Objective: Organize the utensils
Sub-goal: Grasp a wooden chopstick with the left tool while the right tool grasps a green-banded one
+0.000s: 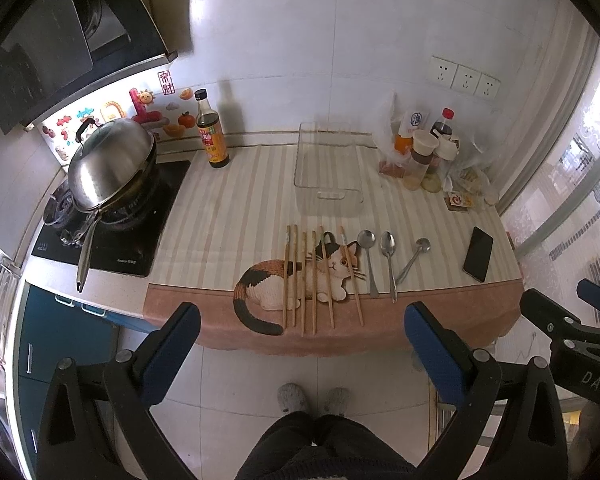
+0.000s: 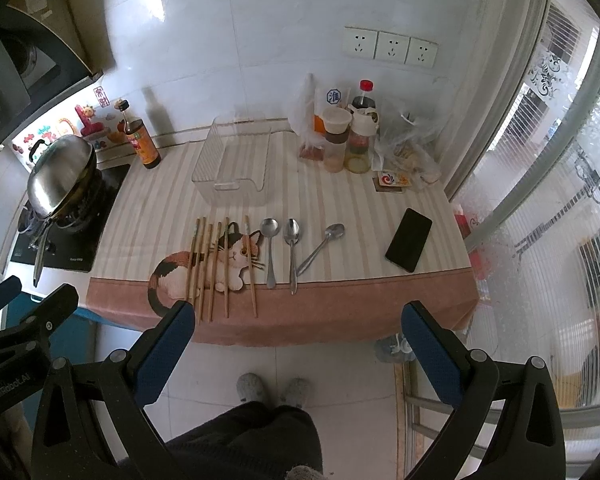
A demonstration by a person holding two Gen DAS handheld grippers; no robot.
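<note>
Striped cloth [image 1: 228,216] on counter | white tiled wall [image 1: 300,40] | left hand-held gripper [image 1: 300,320] apart | right hand-held gripper [image 2: 298,320] apart

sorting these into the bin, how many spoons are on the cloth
3, all right of the chopsticks: spoon one nearest them, spoon two beside it, spoon three angled toward the phone. None looks hidden.

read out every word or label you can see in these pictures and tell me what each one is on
"DAS": on the right hand-held gripper.
"GenRobot.AI": on the left hand-held gripper.
"准": on the blue-and-white bag.
"来财", likely: red wall sticker.
Sauce bottle label, stove brand and small card: too blurred.
</note>
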